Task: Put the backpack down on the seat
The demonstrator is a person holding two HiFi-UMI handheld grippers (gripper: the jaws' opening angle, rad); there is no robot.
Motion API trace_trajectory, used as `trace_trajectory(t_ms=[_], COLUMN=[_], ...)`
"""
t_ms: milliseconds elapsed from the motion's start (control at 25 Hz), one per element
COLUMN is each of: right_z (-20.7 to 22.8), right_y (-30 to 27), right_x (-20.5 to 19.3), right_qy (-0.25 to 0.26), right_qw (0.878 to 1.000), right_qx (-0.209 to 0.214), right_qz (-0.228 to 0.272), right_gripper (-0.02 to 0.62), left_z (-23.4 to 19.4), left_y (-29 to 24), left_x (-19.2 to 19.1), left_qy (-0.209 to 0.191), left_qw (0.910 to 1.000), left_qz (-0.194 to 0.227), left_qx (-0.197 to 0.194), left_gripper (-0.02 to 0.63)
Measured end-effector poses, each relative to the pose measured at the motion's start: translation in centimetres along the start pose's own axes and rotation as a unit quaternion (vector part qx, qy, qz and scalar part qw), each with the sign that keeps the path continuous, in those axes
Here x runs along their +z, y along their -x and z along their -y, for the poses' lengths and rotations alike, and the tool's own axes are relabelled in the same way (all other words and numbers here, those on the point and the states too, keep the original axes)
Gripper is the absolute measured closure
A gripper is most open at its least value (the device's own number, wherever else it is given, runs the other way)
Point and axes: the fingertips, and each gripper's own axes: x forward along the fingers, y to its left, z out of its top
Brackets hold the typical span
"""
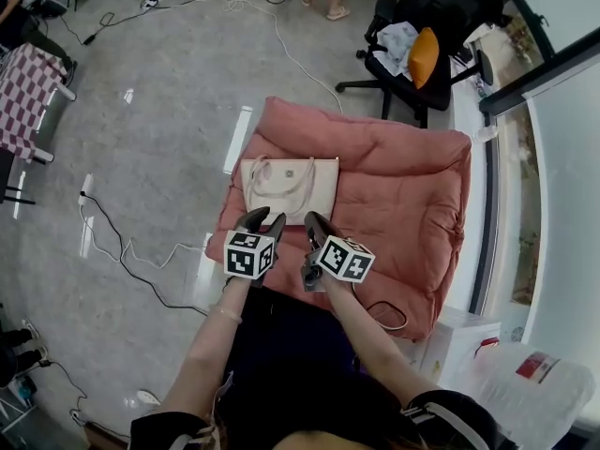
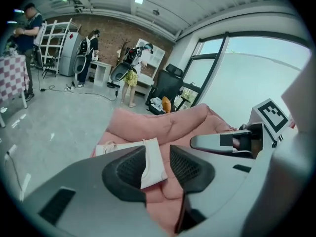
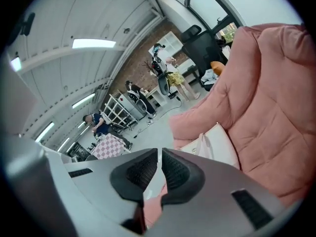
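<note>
Two empty tools poised side by side, forearms (image 1: 214,345) stretched forward.
Both tilted downward: left hand-held gripper (image 1: 262,219) with jaws apart, right hand-held gripper (image 1: 315,221) with jaws almost together. Cream rectangular backpack (image 1: 291,187) lying flat on pink quilted cushion seat (image 1: 403,181), just beyond the tips.

Grey floor (image 1: 169,92) (glossy); black office chair (image 1: 445,3); brick back wall (image 2: 106,31); tall windows (image 2: 256,68).

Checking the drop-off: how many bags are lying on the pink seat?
1. A cream bag lies flat on the left part of the pink seat in the head view; little of the seat is hidden.
</note>
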Motion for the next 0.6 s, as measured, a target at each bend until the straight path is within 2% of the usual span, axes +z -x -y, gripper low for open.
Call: trace_trajectory(t_ms=[80,160,400,600], right_z=[-1.3,-2.3,-4.0,-4.5], right_y=[1.1,2.1,4.7,5.8], right_x=[0.5,1.0,1.9,2.3], right_qy=[0.017,0.025,0.002,0.009], right_qw=[1.000,0.999,0.998,0.998], right_qx=[0.014,0.025,0.048,0.048], right_qz=[0.011,0.020,0.033,0.044], right_gripper=[0.548,0.548,0.548,0.548], left_z=[0.8,1.5,3.5,4.8], left_y=[1.1,1.9,4.1,5.0], left_x=[1.0,1.6,2.7,2.8], left_qy=[-0.016,-0.025,-0.010,-0.014], left_qw=[0.9997,0.9993,0.9981,0.9982], left_qz=[0.017,0.028,0.060,0.058], left_qx=[0.005,0.006,-0.002,-0.008], left_gripper=[0.499,0.527,0.551,0.563])
